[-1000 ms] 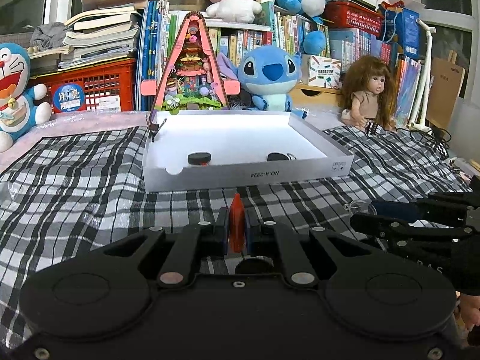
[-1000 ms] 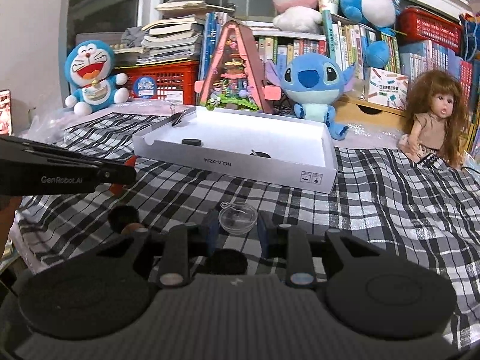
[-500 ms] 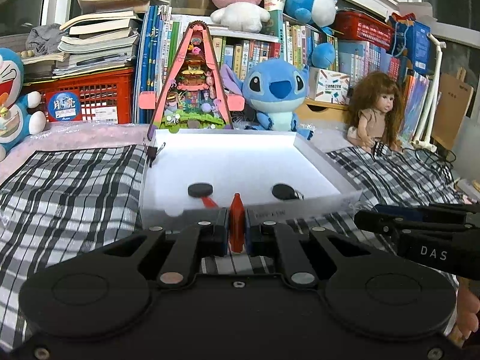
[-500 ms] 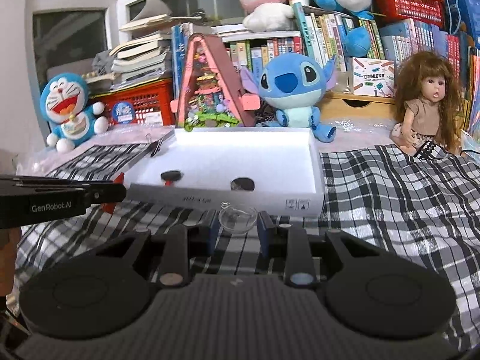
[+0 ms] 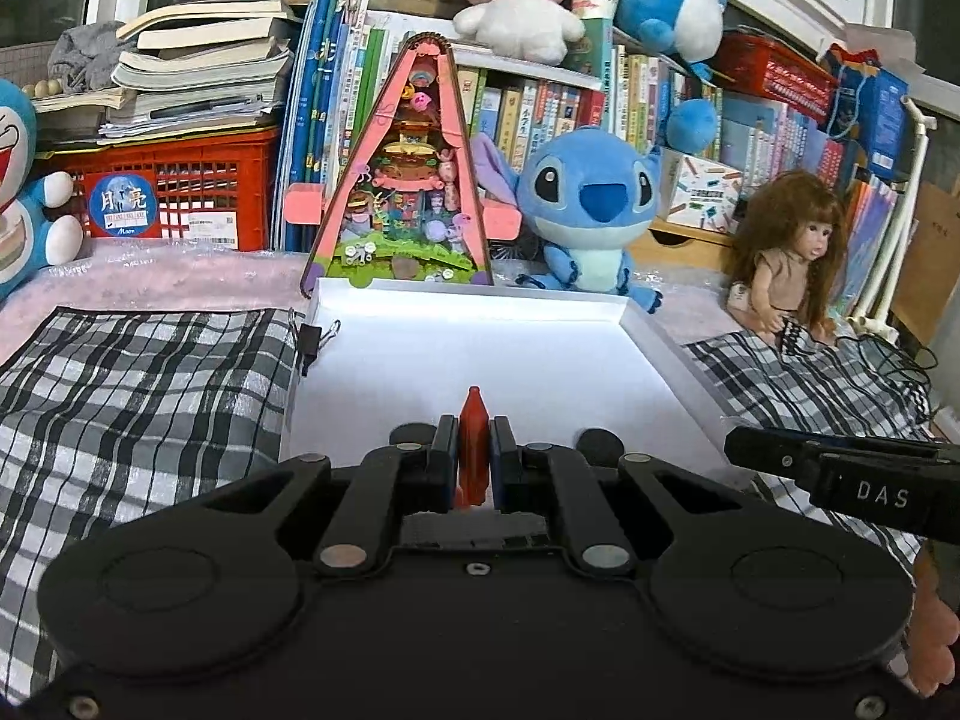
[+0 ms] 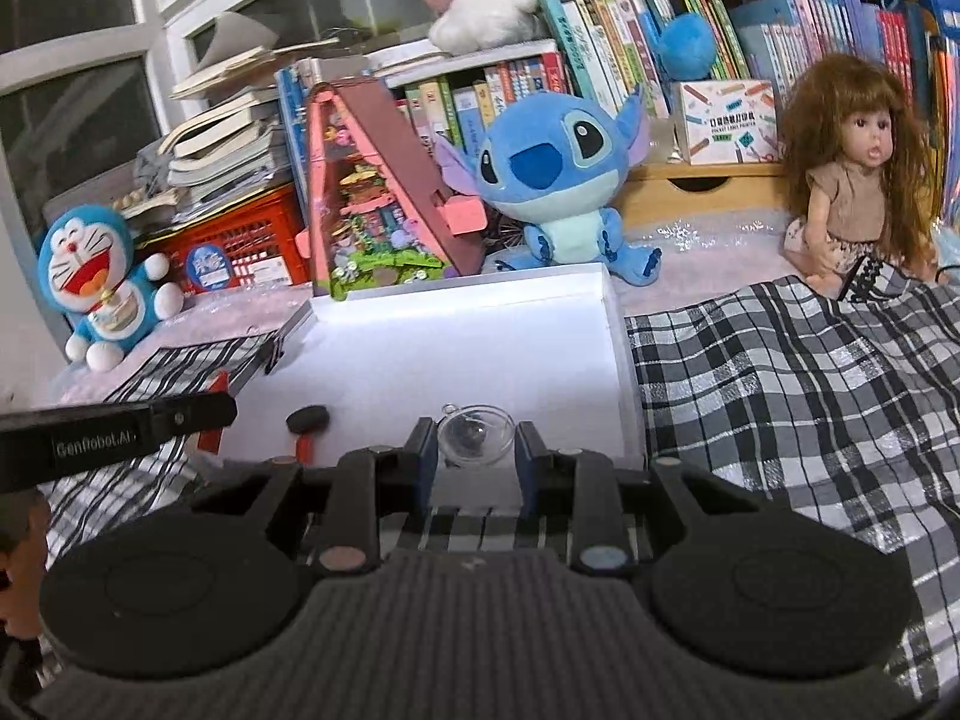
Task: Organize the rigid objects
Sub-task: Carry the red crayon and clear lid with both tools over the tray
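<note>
My left gripper (image 5: 471,450) is shut on a small red pointed piece (image 5: 472,450) and holds it over the near part of the white box (image 5: 660,348). Two black discs (image 5: 597,441) lie in the box just past the fingers, partly hidden. My right gripper (image 6: 474,450) is shut on a clear round dish (image 6: 476,435) above the box's near right corner (image 6: 624,372). In the right wrist view a black disc (image 6: 308,418) lies in the box beside the left gripper's arm (image 6: 120,429).
A checked cloth (image 5: 138,372) covers the table. Behind the box stand a pink triangular toy house (image 5: 408,180), a blue plush (image 5: 585,204), a doll (image 5: 786,258), a red crate (image 5: 180,192) and shelves of books. A binder clip (image 5: 315,339) grips the box's left wall.
Both grippers have moved forward from above the cloth to over the box, each still holding its object. The black discs now sit close under the left fingers.
</note>
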Demonstrator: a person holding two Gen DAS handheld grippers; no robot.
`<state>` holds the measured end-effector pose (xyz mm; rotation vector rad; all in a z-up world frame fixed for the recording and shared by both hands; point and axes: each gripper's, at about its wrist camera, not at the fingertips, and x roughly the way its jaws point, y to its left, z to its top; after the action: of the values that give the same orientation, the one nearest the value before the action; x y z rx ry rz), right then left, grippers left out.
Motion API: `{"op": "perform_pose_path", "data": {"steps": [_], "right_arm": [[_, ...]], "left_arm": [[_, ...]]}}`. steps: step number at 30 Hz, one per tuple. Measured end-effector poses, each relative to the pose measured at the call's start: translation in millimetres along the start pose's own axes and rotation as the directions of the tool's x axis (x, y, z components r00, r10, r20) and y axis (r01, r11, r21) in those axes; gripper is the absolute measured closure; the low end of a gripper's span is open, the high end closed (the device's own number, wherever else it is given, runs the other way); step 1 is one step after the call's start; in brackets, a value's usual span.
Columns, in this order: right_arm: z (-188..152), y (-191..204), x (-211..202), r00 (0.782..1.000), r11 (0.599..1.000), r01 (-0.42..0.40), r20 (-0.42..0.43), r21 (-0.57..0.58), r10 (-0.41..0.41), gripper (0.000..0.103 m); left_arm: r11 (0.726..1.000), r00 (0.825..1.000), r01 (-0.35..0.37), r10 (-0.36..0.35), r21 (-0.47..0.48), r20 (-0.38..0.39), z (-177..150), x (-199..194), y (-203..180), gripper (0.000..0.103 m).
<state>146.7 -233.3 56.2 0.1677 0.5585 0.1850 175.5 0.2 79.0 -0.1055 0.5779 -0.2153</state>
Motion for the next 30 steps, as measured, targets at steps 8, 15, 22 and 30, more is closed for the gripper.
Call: {"op": "perform_pose_path", "data": {"steps": [8,15,22,30], "right_arm": [[12.4,-3.1,24.3,1.0,0.999,0.003,-0.026,0.041,-0.002,0.071],[22.6,-2.7,48.1,0.998,0.998,0.008,-0.065,0.064,-0.004,0.07],[31.1,-5.9,72.1,0.994,0.996,0.02,-0.107,0.09,-0.011,0.07],[33.0,-4.6,102.2,0.988,0.996,0.028,-0.152,0.089,-0.014,0.07]], "left_arm": [[0.998,0.998,-0.055,0.055,-0.001,-0.007,11.5,29.6,2.7,0.093],[0.994,0.994,-0.092,0.088,-0.056,-0.065,19.7,63.8,12.1,0.093],[0.989,0.986,-0.124,0.114,-0.075,-0.121,22.2,94.9,19.6,0.093],[0.987,0.986,-0.124,0.111,-0.106,-0.126,24.7,115.8,25.1,0.093]]}}
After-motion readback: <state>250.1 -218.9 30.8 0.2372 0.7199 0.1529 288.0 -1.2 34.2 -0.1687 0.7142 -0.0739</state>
